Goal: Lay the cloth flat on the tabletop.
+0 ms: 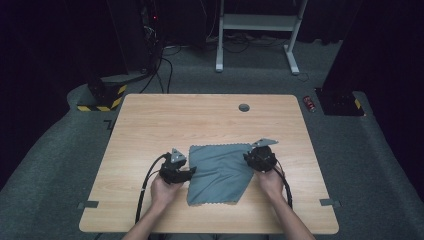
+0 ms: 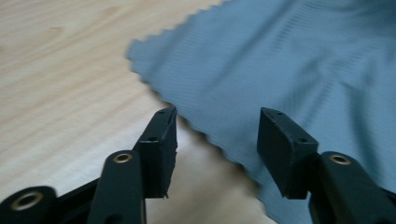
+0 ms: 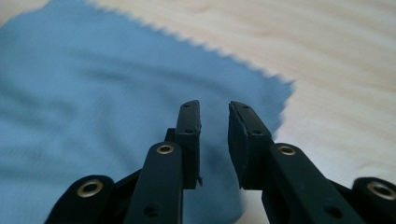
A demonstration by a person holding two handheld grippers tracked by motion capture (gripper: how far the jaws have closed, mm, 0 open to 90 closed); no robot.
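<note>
At the lower centre of the high view, a grey-blue cloth [image 1: 220, 172] with zigzag edges is seen spread on the wooden desk [image 1: 150, 125], one corner folded in. The left gripper [image 1: 191, 172] is held at the cloth's left edge; in the left gripper view its jaws are spread wide, with the cloth's edge [image 2: 280, 70] lying beneath and nothing pinched. The right gripper [image 1: 248, 158] is held at the cloth's upper right corner; its jaws are parted narrowly above the cloth [image 3: 93, 102], gripping nothing. Farther back, a round hole [image 1: 244, 107] is seen in the desk.
</note>
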